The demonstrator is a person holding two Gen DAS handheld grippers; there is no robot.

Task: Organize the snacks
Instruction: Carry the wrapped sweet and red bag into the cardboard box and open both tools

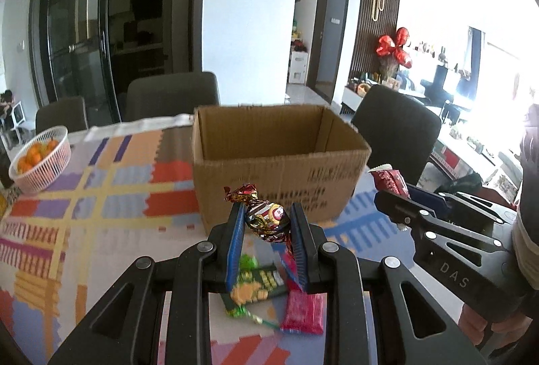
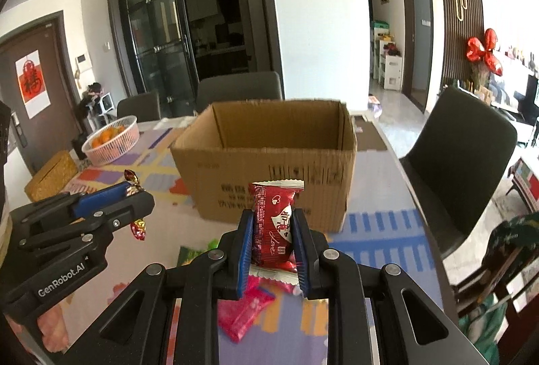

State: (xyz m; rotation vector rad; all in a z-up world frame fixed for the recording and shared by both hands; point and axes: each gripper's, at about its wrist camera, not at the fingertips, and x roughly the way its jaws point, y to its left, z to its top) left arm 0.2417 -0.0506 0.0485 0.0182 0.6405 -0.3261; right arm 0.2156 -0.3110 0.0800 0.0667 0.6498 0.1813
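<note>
Table [image 1: 101,196], patterned cloth: cardboard box [image 1: 279,169] at 12 o'clock, orange basket [image 1: 40,159] 10 o'clock, green [image 1: 256,284], pink packets [image 1: 303,311] near, possibly more hidden.

Left wrist view sits close above the table [image 1: 101,196], looking forward and slightly down along its own gripper [image 1: 267,223] at the open cardboard box [image 1: 279,169]. Right wrist view rides alongside, facing the same box [image 2: 269,162] from nearer the table's right edge. Both share box, orange basket [image 1: 40,159] [image 2: 111,142] and chairs beyond.
</note>
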